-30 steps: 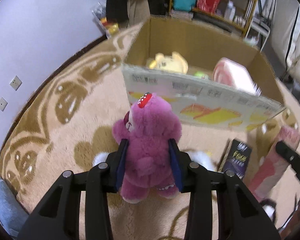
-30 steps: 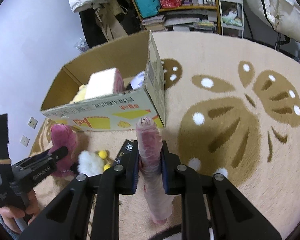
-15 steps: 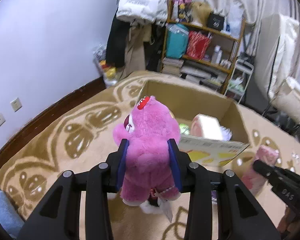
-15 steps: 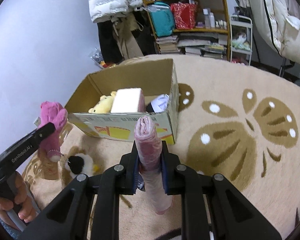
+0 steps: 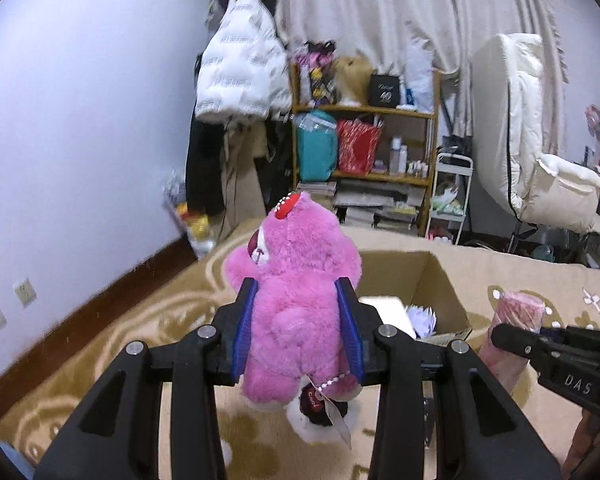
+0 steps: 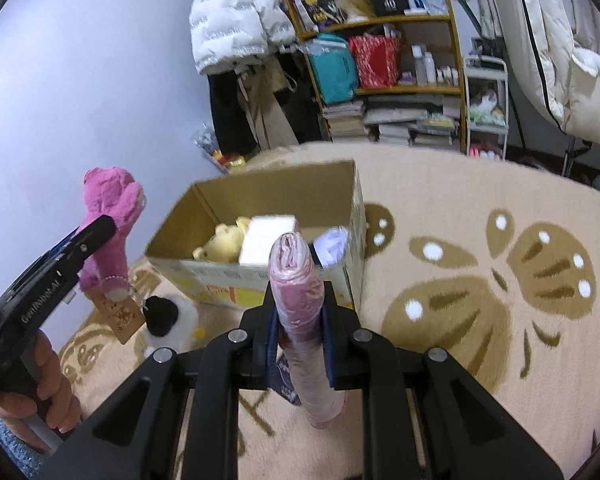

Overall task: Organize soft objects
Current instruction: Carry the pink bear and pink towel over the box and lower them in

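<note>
Carpeted room, cardboard box [image 6: 284,200], gripped pink bear [image 5: 296,292]

From my station both fisheye feeds look evenly lit by soft indoor light with a cool cast on the wall [image 5: 80,128]. Shadows are faint. Black vignette rings the corners and lines bow toward the edges. The shelf [image 6: 384,60] at twelve o'clock is slightly smeared; no glare.

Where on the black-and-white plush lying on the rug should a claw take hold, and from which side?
Grip the white fluffy body, not the black round part, coming from above: the black-and-white plush lies low on the rug, close to the cardboard box. Judgement only.
</note>
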Available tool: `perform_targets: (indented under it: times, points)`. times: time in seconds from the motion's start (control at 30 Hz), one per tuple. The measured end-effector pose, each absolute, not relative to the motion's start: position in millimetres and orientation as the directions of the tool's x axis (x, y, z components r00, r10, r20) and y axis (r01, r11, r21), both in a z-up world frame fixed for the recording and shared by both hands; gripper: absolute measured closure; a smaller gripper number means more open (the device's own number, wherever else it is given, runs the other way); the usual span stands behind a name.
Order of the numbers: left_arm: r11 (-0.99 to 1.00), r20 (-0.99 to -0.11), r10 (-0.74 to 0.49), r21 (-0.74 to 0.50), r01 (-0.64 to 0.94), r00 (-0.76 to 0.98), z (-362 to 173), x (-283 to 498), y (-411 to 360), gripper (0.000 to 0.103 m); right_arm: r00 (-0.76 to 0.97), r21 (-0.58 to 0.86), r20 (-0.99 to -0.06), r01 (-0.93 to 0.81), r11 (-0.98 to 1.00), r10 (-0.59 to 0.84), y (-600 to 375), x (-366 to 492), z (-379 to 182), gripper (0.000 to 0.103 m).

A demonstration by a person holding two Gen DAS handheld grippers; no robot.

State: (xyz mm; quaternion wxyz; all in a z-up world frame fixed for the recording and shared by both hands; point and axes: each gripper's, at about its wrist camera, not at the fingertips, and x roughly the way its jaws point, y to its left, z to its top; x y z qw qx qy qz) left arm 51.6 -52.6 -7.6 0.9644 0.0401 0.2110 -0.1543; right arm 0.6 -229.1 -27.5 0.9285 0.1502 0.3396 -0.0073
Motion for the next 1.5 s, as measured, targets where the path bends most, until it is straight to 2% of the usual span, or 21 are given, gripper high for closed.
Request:
perform_targets:
  times: [0.27,0.63,0.8,1.03,1.5]
  points:
    - [0.946,-0.329,-0.288,0.05,0.321,0.899,9,54,-64,0.066,0.836,0.297,-0.536,0.057,0.953,0.117,-229,5,-3,0.084]
    - [0.948,-0.303,-0.301,0.01,0.319,0.904,29,88,-69,0.066,0.867,0.277,-0.48,0.003,0.961,0.136,-229,36,23,0.084]
    - [0.949,-0.294,-0.29,0.033,0.313,0.911,42,110,-75,0.066,0.872,0.255,-0.47,-0.016,0.967,0.138,-226,53,32,0.084]
    - [0.958,-0.367,-0.247,0.048,0.283,0.897,37,149,-79,0.066,0.867,0.239,-0.478,-0.022,0.971,0.137,-227,85,35,0.084]
    - [0.953,-0.622,-0.209,0.044,0.3,0.755,-33,176,-90,0.063,0.771,0.249,-0.624,0.041,0.968,0.127,-236,126,-2,0.08]
